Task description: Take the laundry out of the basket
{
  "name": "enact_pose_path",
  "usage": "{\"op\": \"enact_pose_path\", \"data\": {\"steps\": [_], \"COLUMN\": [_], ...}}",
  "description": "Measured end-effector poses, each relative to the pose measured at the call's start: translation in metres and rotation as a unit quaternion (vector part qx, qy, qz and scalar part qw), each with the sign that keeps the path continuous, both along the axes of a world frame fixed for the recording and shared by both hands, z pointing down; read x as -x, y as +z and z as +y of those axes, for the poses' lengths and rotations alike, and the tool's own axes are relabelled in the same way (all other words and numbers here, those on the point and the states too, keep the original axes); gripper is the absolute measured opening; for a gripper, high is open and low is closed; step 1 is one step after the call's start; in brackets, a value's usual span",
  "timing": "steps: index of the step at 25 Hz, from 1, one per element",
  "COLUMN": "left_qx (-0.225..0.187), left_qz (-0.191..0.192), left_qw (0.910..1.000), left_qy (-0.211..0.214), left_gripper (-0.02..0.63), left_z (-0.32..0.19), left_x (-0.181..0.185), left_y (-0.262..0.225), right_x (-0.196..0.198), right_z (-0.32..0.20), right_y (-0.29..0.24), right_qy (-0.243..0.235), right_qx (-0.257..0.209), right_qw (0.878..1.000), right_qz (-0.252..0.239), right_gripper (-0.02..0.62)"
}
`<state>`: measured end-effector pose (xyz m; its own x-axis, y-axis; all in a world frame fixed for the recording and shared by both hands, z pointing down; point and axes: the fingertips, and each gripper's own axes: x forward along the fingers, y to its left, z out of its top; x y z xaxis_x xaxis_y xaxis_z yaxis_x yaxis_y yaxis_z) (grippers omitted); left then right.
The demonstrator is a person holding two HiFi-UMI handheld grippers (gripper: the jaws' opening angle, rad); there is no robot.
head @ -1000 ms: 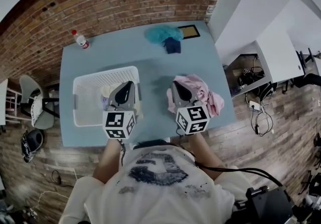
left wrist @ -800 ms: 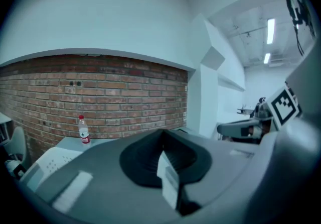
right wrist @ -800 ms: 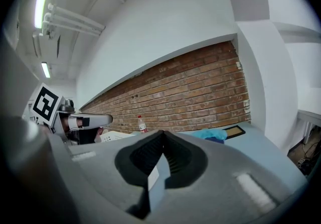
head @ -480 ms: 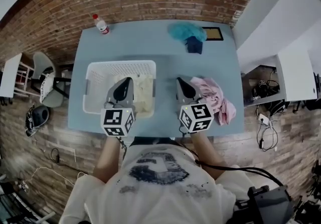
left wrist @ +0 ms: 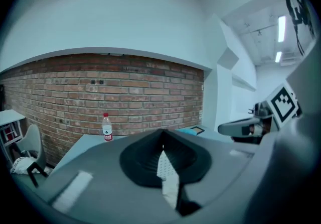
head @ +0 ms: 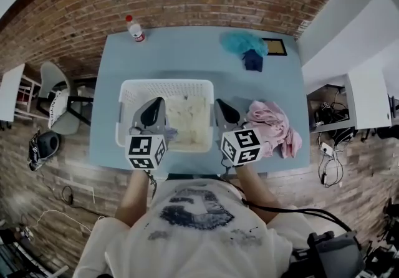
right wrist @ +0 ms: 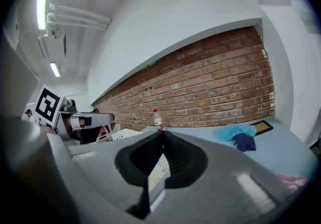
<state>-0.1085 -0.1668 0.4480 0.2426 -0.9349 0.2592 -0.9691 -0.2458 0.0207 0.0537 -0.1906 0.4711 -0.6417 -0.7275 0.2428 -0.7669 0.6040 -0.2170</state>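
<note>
Two — L tongs, R tongs — on white perforated rect. basket

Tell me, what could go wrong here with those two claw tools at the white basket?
1. The left gripper and right gripper both have their jaws shut. Dipping in like that might only shove the cream laundry instead of picking it up.
2. The basket looks light and sits near the table's front edge, so a knock on its rim could slide it off.
3. The pink garment lies near the table's right edge and could be dragged off.
</note>
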Motion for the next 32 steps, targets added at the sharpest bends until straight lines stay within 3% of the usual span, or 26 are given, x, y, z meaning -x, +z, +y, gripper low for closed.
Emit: {"op": "enact_pose_path", "data": {"steps": [12, 26, 28, 32], "left_qx": [0.008, 0.022, 0.024, 0.03], "left_qz": [0.031, 0.047, 0.049, 0.056], "left_qw": [0.9985, 0.9926, 0.9918, 0.9902], "left_qy": [0.045, 0.11, 0.116, 0.125], "left_gripper": [-0.011, -0.011, -0.011, -0.011], "left_z": [-0.023, -0.032, -0.033, -0.036], "left_x": [0.077, 0.108, 0.108, 0.109], "left_y": [0.013, 0.035, 0.039, 0.046], "right_x": [0.078, 0.131, 0.135, 0.14], "right_z": [-0.01, -0.019, -0.018, -0.019], "right_y": [0.006, 0.032, 0.039, 0.054], "right_qy": [0.009, 0.036, 0.031, 0.02], "right_qx": [0.038, 0.075, 0.085, 0.112], "right_qw": [0.999, 0.992, 0.991, 0.987], "right_qz": [0.034, 0.089, 0.099, 0.116], "right_gripper": [0.0, 0.002, 0.055, 0.087]}}
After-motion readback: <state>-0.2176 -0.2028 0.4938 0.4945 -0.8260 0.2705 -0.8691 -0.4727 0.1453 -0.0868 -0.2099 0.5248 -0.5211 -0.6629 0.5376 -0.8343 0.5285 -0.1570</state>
